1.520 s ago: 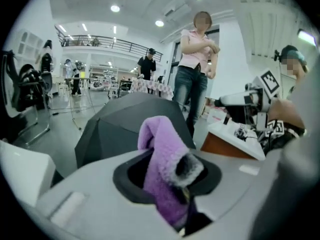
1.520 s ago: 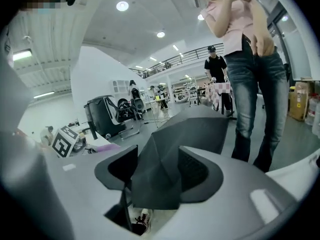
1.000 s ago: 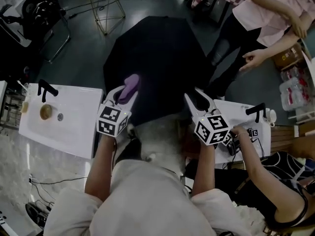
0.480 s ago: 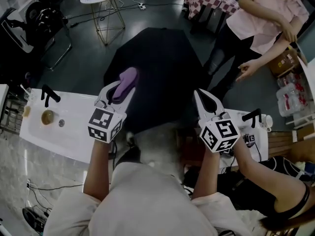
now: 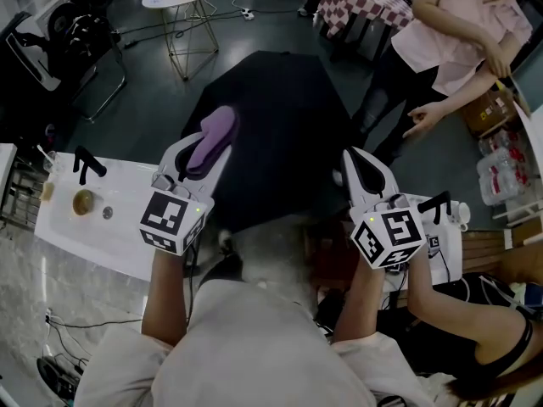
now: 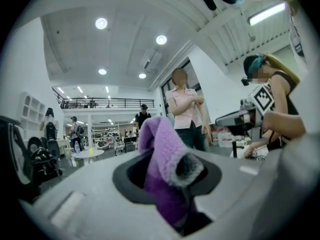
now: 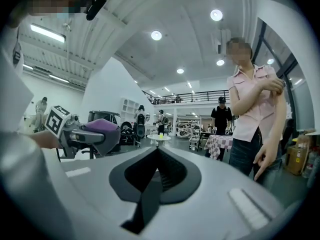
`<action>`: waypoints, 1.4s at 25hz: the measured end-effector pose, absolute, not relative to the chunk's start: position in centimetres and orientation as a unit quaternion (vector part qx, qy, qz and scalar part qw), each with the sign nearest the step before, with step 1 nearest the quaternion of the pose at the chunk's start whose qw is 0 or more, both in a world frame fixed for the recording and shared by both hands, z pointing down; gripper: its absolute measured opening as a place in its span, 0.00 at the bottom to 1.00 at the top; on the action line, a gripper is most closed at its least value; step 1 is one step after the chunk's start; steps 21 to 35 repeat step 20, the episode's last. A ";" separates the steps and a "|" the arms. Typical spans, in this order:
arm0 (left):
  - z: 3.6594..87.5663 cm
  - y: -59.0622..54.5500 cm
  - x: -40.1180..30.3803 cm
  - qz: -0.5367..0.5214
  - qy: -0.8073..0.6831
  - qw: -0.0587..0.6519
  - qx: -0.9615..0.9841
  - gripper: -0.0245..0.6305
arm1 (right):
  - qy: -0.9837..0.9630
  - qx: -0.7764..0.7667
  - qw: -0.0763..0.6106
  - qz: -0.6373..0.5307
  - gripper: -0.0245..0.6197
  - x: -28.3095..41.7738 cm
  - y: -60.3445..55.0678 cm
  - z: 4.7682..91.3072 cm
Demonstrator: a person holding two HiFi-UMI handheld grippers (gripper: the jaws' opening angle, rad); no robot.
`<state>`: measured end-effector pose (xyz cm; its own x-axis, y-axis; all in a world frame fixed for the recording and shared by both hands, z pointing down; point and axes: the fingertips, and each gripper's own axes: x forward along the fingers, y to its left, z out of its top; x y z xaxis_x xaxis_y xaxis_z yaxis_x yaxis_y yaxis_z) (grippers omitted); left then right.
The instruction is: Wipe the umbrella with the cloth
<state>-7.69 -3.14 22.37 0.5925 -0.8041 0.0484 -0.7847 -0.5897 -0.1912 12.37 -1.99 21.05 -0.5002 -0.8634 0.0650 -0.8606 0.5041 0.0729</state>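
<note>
1. Two claws are held level and side by side near the white bench (image 5: 110,219). Neither touches the umbrella (image 5: 271,100), which lies open on the floor ahead of and below them, its black canopy facing up.
2. Left claw (image 5: 206,138): closed on the purple cloth (image 5: 214,134). A fluffy wad of the cloth sticks out past the jaw tips and flops over.
3. Right claw (image 5: 363,170): jaws fully together, with nothing between them.
4. Step in hand, as judged: bringing the cloth to the canopy. Wiping appears not yet begun.
5. Recommended approach: tip the left claw downward so that the free wad, not the hard jaw tips, meets the fabric first. Keep the pinch firm, since drag on the canopy could pull the cloth out.
6. Stroke from crown to rim, one panel at a time, with light pressure. The fabric likely gives between the ribs.
7. Support: the right claw could rest against the rim to stop the umbrella rolling or sliding. An open canopy on a smooth floor probably shifts easily.
8. Caution: a standing person (image 5: 462,32) holds a hand close to the canopy's right edge in the head view. Keep strokes clear of that side.
</note>
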 end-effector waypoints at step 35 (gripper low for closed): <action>22.8 -3.4 -7.1 -0.063 0.432 0.067 -0.897 0.22 | -0.860 0.506 0.068 -0.010 0.05 12.6 -2.2 22.6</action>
